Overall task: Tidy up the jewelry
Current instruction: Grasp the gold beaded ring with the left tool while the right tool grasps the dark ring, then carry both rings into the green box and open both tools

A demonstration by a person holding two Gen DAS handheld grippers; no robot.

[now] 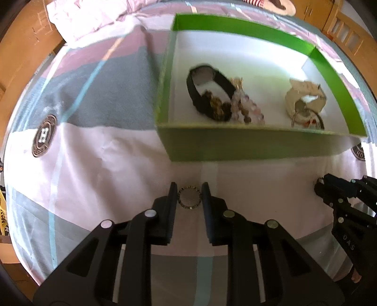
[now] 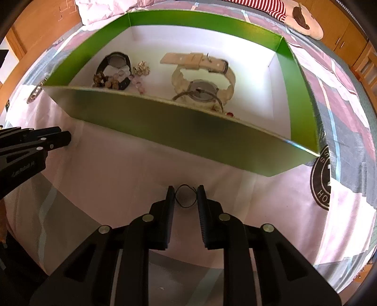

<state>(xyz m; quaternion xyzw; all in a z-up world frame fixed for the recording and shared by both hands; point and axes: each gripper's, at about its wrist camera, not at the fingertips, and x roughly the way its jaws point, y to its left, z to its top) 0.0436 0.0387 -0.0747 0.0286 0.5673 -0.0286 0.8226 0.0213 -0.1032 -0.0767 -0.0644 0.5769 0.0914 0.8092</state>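
A small beaded ring-shaped bracelet (image 1: pixel 181 203) lies on the pink bedspread between the fingers of my left gripper (image 1: pixel 189 186), and both pads touch its sides. In the right wrist view a thin black loop (image 2: pixel 186 207) sits between the fingers of my right gripper (image 2: pixel 185 188), pinched on both sides. Just beyond both grippers stands the green box (image 1: pixel 235 143) (image 2: pixel 188 134). It holds a black watch (image 1: pixel 200 101) (image 2: pixel 126 61), bead bracelets (image 1: pixel 245 108) and a beige watch (image 1: pixel 304 96) (image 2: pixel 226 70). Each gripper also shows in the other's view, the right gripper (image 1: pixel 322 188) and the left gripper (image 2: pixel 66 138).
The box rests on a bed with a pink, grey and white patchwork cover bearing round dark emblems (image 1: pixel 43 135) (image 2: pixel 322 181). A crumpled pink quilt (image 1: pixel 94 16) lies at the far end, and a plush toy (image 2: pixel 304 21) beside it. Wooden furniture surrounds the bed.
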